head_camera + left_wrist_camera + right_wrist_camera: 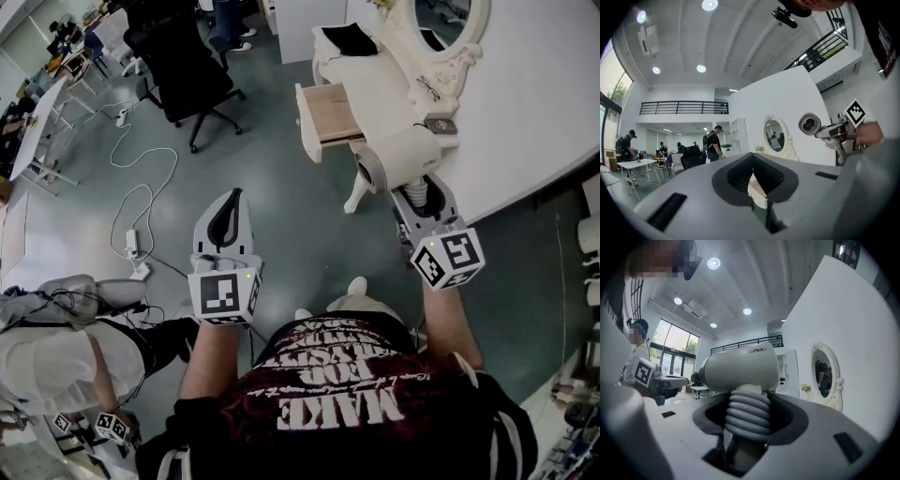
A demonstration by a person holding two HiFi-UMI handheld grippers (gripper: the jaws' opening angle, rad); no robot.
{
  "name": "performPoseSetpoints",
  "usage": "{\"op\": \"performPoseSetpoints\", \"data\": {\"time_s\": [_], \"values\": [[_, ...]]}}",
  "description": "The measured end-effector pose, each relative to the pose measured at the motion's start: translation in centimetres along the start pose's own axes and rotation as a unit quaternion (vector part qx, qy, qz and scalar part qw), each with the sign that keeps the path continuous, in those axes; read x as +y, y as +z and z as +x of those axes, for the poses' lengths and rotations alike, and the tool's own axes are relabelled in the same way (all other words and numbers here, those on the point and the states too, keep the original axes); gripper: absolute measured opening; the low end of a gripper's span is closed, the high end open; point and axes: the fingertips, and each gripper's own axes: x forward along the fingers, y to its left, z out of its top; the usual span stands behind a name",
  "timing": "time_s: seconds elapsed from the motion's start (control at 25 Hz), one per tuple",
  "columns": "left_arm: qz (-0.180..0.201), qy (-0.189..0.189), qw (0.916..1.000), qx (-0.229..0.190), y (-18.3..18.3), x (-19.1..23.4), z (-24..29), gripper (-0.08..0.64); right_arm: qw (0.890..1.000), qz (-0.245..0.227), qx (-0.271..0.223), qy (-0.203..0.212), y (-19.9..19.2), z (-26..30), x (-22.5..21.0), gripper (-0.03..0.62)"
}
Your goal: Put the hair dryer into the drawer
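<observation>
**Q:** Which step is in hand?

**A:** Transport. The right gripper (419, 191) is clamped on the ribbed handle of the dryer (398, 159) and holds it in the air. The dryer body sits above the jaws, just beside the open drawer (330, 111) on the side nearer the person. It is not yet over the drawer. The left gripper (231, 202) has its jaws together on nothing and hangs well apart, over the floor.

**Q:** What does the next move call for?

**A:** Judged from this position: carry the dryer over the drawer, lower it until it rests on the bare wooden bottom, then release. The drawer looks empty. The body lies crosswise, so a turn of the wrist may be needed for it to fit between the side walls.

**Q:** Which edges matter?

**A:** Three:
- the drawer's white front wall, which the dryer has to clear on its way in;
- the vanity (370, 70) top, which overhangs the rear of the drawer;
- the vanity leg (356, 192), just below the dryer.

**Q:** Where is there open room?

**A:** Above the pulled-out part of the drawer, and on its left side. The chair (183, 56) stands well apart. No dryer cord can be made out, so watch for a trailing one.
</observation>
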Motion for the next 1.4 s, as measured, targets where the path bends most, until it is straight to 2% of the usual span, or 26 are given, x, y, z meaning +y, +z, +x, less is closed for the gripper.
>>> {"op": "performPoseSetpoints", "data": {"time_s": [0.2, 0.52, 0.72, 1.0, 1.16, 1.4], "values": [[0.007, -0.009, 0.9999, -0.006, -0.2, 1.8, -2.5, 0.005, 1.000, 0.001, 0.012, -0.005, -0.5, 0.4, 3.6, 0.230], [0.001, -0.018, 0.9998, -0.008, -0.6, 1.9, -4.1, 0.005, 1.000, 0.010, 0.016, -0.013, -0.9, -0.8, 5.1, 0.230], [-0.013, -0.037, 0.9992, -0.009, -1.1, 0.7, -3.0, 0.005, 1.000, 0.001, 0.023, -0.016, -1.0, -2.1, 4.2, 0.230], [-0.012, -0.065, 0.9978, 0.004, -1.8, -1.2, 0.0, 0.005, 1.000, 0.003, 0.018, -0.009, -0.4, -1.4, 2.0, 0.230], [-0.020, -0.064, 0.9977, 0.011, -1.9, -1.8, 2.9, 0.005, 1.000, 0.019, 0.017, 0.001, -1.2, 0.3, -0.1, 0.230], [0.003, -0.051, 0.9986, 0.010, -0.9, -1.8, 6.7, 0.005, 0.999, 0.036, 0.012, 0.023, -2.0, 4.0, -2.4, 0.230]]}}
